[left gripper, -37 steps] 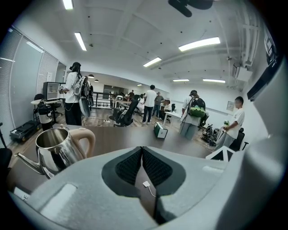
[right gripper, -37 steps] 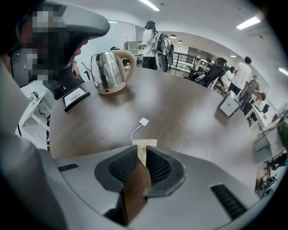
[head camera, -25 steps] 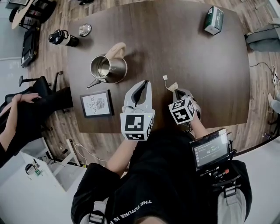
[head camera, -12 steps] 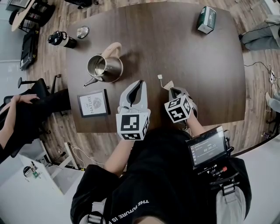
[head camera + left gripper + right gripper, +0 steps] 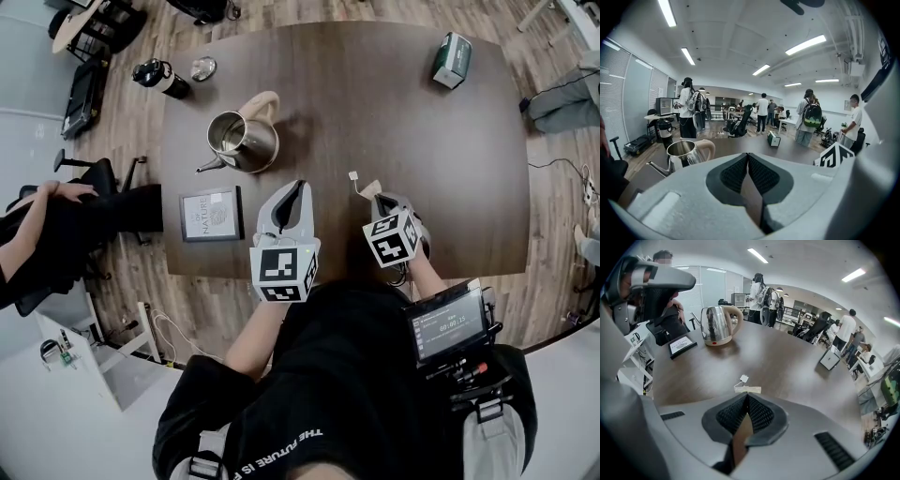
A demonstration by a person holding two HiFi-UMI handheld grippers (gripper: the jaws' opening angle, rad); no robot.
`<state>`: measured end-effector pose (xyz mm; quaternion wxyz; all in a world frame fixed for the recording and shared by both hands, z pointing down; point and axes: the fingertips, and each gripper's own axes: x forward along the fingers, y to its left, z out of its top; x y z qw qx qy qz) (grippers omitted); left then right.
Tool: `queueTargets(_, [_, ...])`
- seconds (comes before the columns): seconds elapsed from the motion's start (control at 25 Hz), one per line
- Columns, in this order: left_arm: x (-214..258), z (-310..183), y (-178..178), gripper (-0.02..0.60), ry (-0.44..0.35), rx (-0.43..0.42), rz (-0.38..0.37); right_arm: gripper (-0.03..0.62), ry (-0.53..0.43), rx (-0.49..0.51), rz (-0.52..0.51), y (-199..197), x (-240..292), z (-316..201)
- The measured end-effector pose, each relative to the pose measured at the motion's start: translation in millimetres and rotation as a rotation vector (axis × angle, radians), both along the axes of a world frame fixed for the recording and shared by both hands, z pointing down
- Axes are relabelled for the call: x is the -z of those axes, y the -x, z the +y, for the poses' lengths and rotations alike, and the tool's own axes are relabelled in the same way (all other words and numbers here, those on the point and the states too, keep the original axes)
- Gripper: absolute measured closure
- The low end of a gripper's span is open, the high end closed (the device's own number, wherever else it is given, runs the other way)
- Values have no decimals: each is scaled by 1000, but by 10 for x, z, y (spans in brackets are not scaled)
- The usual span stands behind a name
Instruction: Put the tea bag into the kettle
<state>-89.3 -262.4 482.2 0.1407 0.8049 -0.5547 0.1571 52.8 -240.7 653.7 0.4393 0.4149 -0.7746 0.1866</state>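
Note:
An open-topped steel kettle (image 5: pixel 242 141) with a cream handle stands on the dark wooden table (image 5: pixel 450 169); it also shows in the left gripper view (image 5: pixel 686 152) and the right gripper view (image 5: pixel 717 324). The tea bag (image 5: pixel 368 187) lies on the table with its string and small white tag. My right gripper (image 5: pixel 380 197) is shut, and the tea bag (image 5: pixel 749 390) sits right at its tips (image 5: pixel 747 396), spread flat across them. I see no grip on it. My left gripper (image 5: pixel 298 187) is shut and empty (image 5: pixel 748 154), right of and nearer than the kettle.
A framed sign (image 5: pixel 210 213) lies near the table's front left edge. A green box (image 5: pixel 452 59) sits at the far right. A dark bottle (image 5: pixel 161 77) and a round lid (image 5: pixel 202 67) are on the floor beyond the kettle. A seated person (image 5: pixel 56 234) is at the left.
The head view has shifted a little. Both grippers stay shut in about the same places, and the tea bag still lies at the right gripper's tips.

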Motion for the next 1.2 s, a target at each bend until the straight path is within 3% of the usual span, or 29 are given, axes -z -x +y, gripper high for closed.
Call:
queueTargets(0.44, [116, 189, 231, 568, -49, 61, 4, 586, -88, 12, -63, 101, 343, -163])
queueTargets(1.2, [378, 407, 633, 568, -114, 189, 7, 586, -233, 115, -159, 515, 1227, -580])
